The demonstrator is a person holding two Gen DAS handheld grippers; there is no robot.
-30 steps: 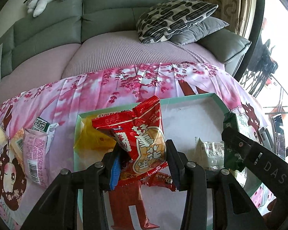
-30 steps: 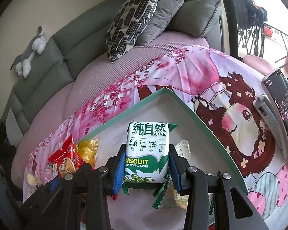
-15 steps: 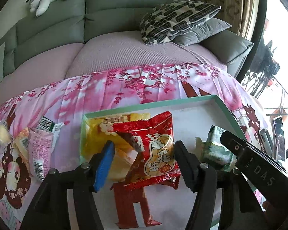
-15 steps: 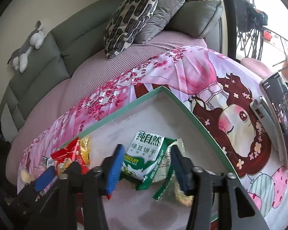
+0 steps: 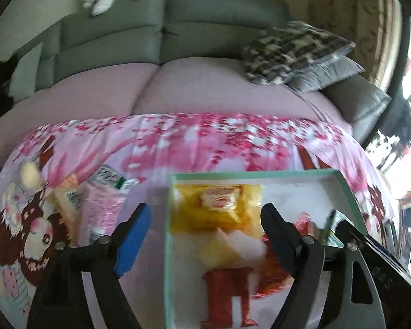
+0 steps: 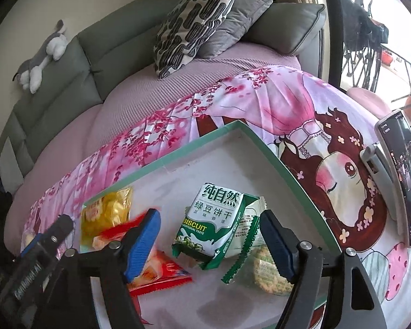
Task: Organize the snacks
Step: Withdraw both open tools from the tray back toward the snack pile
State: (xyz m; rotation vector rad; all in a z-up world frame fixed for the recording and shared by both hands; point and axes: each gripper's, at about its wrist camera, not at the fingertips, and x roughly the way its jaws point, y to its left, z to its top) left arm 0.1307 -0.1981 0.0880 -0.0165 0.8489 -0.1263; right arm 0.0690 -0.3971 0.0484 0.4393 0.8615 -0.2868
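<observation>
Both grippers hang empty over the tray. In the right wrist view the right gripper (image 6: 209,242) has its jaws spread wide, and the green biscuit packet (image 6: 212,226) lies flat on the tray floor between them, slightly nearer the right-hand blue pad. Its long axis runs from lower left to upper right of the frame, printed face up, top seam toward the far corner of the tray (image 6: 243,126). A clear-wrapped round biscuit (image 6: 268,274) lies just beside it toward the lower right, partly under its edge. The red snack bag (image 6: 161,270) sits in the lower left, overlapping the yellow snack bag (image 6: 106,213) behind it.

In the blurred left wrist view the left gripper (image 5: 205,235) is likewise wide open, straddling the tray's left wall (image 5: 167,246). Still outside the tray, on the pink printed cloth (image 5: 205,142) at the left of that frame, lie a pink packet (image 5: 104,211) and a green-and-white packet (image 5: 111,178), with other small items too smeared to name.

Judging by this, the next pick is among those loose packets. They lie left of and beyond the left jaws, so the left gripper is clearly the nearer. The pink packet's long axis runs roughly up and down the frame, so the jaws as they stand would close across its short width.
</observation>
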